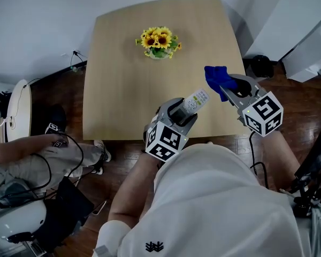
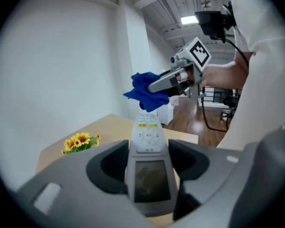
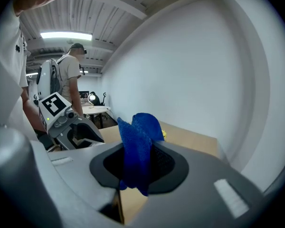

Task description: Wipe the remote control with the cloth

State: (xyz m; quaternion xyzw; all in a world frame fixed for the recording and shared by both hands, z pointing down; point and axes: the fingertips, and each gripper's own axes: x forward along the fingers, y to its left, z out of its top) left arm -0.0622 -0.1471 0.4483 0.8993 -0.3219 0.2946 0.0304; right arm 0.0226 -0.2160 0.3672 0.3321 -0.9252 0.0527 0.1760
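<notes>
Between the jaws of the left tongs [image 2: 149,158] sits the remote control [image 2: 147,148], clamped at its screen end, with the button end pointing out past the tips. Beyond that far end, slightly higher and to the right, the right tongs [image 1: 231,88] are closed on the cloth [image 1: 218,79]. The cloth hangs just at the tip of the remote. Whether the two touch cannot be told. Both pairs of tongs are held up above the near edge of the table [image 1: 128,63], which lies below and ahead of them.

The table is pale wood with rounded corners. A small bunch of sunflowers [image 1: 159,42] stands well beyond the tongs, toward its far side. A dark wooden floor [image 1: 59,90] surrounds it, and white walls rise behind. Seen from the right tongs, a person [image 3: 70,75] stands farther back in the room under a strip light.

The remote control is light grey, with a dark rectangular screen nearest the left tongs. Past the screen come a round pad of pale buttons and then two yellow ones. The cloth is bright blue and bunched. A fold sticks up past the right tongs, and a tail droops below them.
</notes>
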